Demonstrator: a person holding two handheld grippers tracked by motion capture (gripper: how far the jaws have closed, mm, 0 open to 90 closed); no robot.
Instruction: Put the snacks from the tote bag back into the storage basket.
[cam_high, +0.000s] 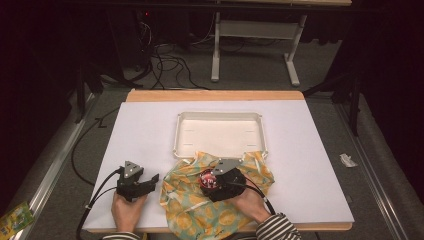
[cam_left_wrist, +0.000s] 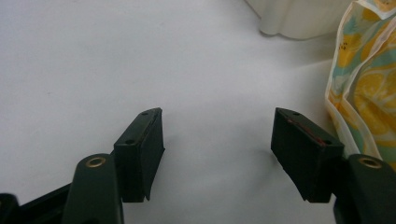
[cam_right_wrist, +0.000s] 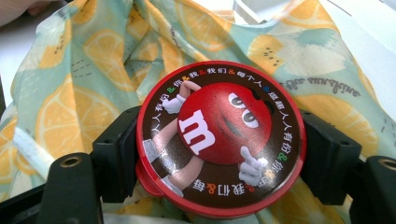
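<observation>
While the right tool (cam_high: 216, 181) clamps a round red tin (cam_right_wrist: 220, 139) between its two black jaws, much of that tin stays hard to read from above: in the high view it is a small red spot (cam_high: 207, 180) partly covered by the tool's grey plate. The right gripper view gives the detail, a lid printed with a red candy figure, a white letter m and a ring of small characters, pinched at its left and right edges. The tin's lower rim is cut off by the bottom of that view, and its body under the lid cannot be made out.

Beneath and around the tin lies a crumpled bag (cam_high: 215, 197) with a lemon print on pale green; whether the tin rests on the cloth or is lifted clear of it cannot be told. The bag's far edge overlaps the near rim of a white tray (cam_high: 186, 118), hiding that part of the rim.

Left of the bag, the left tool (cam_high: 150, 181) sits low over the white bench (cam_high: 310, 150) with its jaws spread apart and nothing between them. The left gripper view shows the bag's edge (cam_left_wrist: 362, 88) just beside one jaw, and a tray corner (cam_left_wrist: 289, 23) beyond. Striped sleeves are cut off at the near edge of the bench.
</observation>
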